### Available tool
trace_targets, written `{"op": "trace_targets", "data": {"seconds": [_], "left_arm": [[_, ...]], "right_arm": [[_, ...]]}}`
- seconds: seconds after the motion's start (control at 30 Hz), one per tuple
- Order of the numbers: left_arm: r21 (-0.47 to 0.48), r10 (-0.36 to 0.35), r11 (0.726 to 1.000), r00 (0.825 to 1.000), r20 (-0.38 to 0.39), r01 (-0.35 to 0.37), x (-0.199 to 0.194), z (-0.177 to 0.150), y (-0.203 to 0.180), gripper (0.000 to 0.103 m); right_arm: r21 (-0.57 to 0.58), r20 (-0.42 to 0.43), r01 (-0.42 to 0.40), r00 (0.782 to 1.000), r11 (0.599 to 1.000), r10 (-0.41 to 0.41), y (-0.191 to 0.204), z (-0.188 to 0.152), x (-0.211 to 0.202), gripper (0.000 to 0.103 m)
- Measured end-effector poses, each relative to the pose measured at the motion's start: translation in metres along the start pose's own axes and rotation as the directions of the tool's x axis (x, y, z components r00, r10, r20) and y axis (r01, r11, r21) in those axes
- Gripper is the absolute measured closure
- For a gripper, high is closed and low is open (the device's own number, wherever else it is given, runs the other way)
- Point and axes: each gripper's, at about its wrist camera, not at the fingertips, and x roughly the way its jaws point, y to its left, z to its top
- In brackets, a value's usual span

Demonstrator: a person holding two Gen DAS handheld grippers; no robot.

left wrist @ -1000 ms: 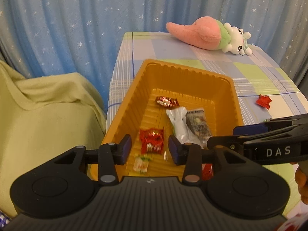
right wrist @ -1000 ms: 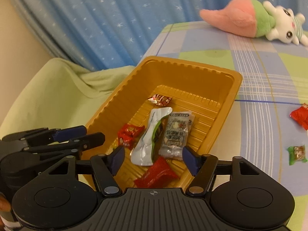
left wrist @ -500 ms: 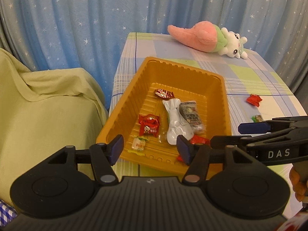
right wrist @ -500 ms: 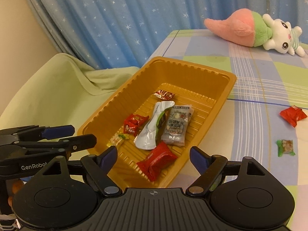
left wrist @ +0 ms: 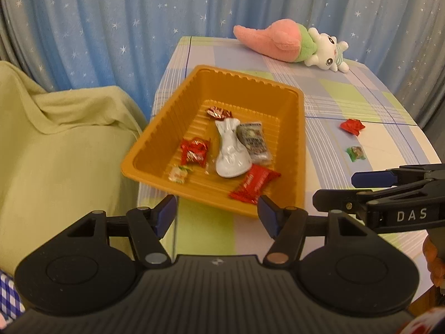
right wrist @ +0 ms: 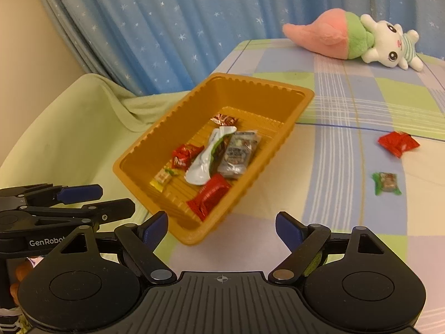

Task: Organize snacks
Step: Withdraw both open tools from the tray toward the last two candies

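The left gripper (left wrist: 217,213) stands about half open with nothing between its pads; its jaws have just been opening. The right gripper (right wrist: 221,229) is spread wide and is likewise empty, its jaws also having just widened. Both hang short of the table (right wrist: 347,144), pointing down at it.

Ahead of the left gripper sits the orange tray (left wrist: 172,111), hanging a little past the table's left edge. Going across it: a small yellow candy (left wrist: 178,173) nearest on the left, a red foil pack (left wrist: 193,151), a white pouch (left wrist: 230,153) in the middle, a clear bar pack (left wrist: 253,142) beside it, a red bar (left wrist: 254,185) nearest the gripper on the right, and a small foil sweet (left wrist: 218,112) at the far end.

Two snacks still lie loose on the cloth, ahead and to the right of the right gripper: a green candy (right wrist: 386,183), the nearer, and a red packet (right wrist: 399,143) beyond it, well apart from the tray.

Both look very light, with crinkly, slippery film that gives under pressure. The green one is flat and small, so the pads would likely need to come almost to the cloth and close across its padded middle, not the thin sealed ends. The red one is puffier; a gentle pinch across its bulge should hold. The thin tray would probably slide if nudged.
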Motion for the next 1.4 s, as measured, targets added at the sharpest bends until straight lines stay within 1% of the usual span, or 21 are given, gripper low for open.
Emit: {"op": "trace_targets", "data": {"seconds": [0.3, 0.77, 1.03, 1.4], "left_arm": [[0.017, -0.011, 1.000, 1.000, -0.028, 0.012, -0.005, -0.013, -0.044, 0.041], [0.087, -0.053, 0.995, 0.997, -0.063, 0.058, 0.012, -0.022, -0.122, 0.041], [0.142, -0.062, 0.987, 0.995, -0.074, 0.072, 0.033, -0.022, -0.162, 0.041], [0.235, -0.082, 0.967, 0.993, -0.086, 0.100, 0.075, -0.011, -0.210, 0.041]], "right_arm": [[0.003, -0.027, 0.012, 1.000, 1.000, -0.012, -0.032, -0.017, -0.028, 0.019], [0.066, -0.056, 0.101, 0.994, 0.993, -0.097, -0.099, -0.038, -0.066, 0.019], [0.126, -0.060, 0.142, 0.989, 0.982, -0.135, -0.140, -0.045, -0.082, 0.019], [0.231, -0.072, 0.205, 0.978, 0.951, -0.194, -0.197, -0.053, -0.095, 0.019]]}}
